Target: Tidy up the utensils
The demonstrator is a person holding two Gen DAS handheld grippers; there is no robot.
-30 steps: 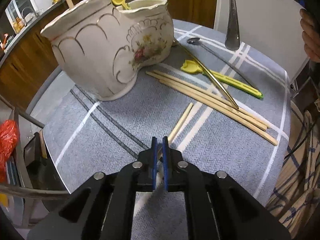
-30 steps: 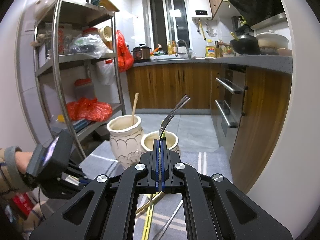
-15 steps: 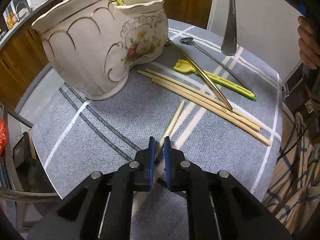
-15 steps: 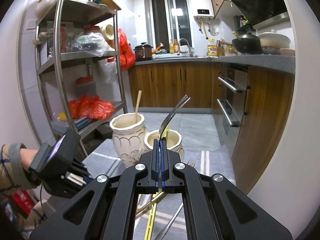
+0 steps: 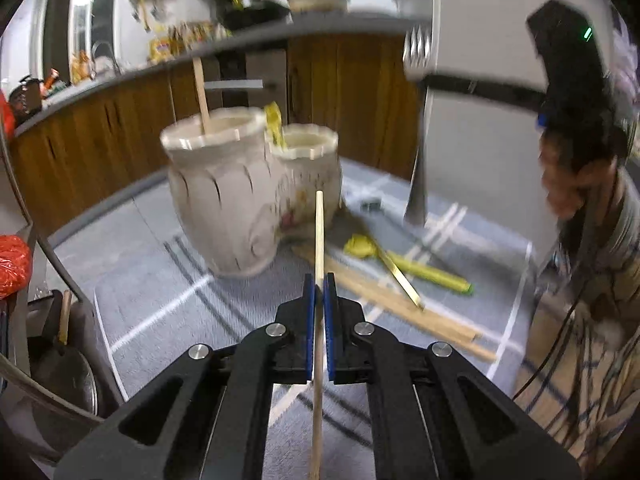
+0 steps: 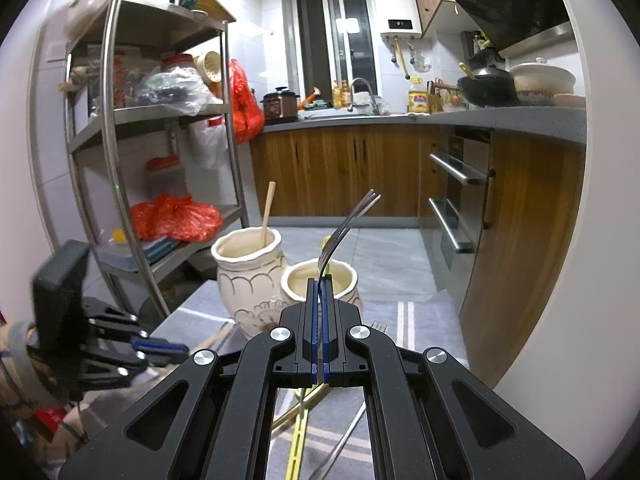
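Observation:
My left gripper (image 5: pixel 319 280) holds a wooden chopstick (image 5: pixel 319 232) lifted off the grey checked cloth (image 5: pixel 160 300); its jaws are closing the last bit, pads pressing the stick, which points toward the cream twin-pot holder (image 5: pixel 224 200). A wooden stick (image 5: pixel 201 96) stands in the taller pot, a yellow utensil (image 5: pixel 274 124) in the lower one. Loose chopsticks (image 5: pixel 384 300), a yellow spoon (image 5: pixel 424 270) and a gold stick (image 5: pixel 396 272) lie beside the holder. My right gripper (image 6: pixel 319 280) is shut on a steel fork (image 6: pixel 352 220), held above the holder (image 6: pixel 248 280).
A steel shelf rack (image 6: pixel 120 120) with bags stands at the left. Wooden kitchen cabinets (image 6: pixel 340 168) run behind the table. A second fork (image 6: pixel 378 325) lies on the cloth near the holder. A white wall (image 5: pixel 480 160) borders the table's right side.
The left gripper closed on the short chopstick and lifted it off the cloth, tilting up so the holder and counter come into view. The right gripper with the fork stayed still.

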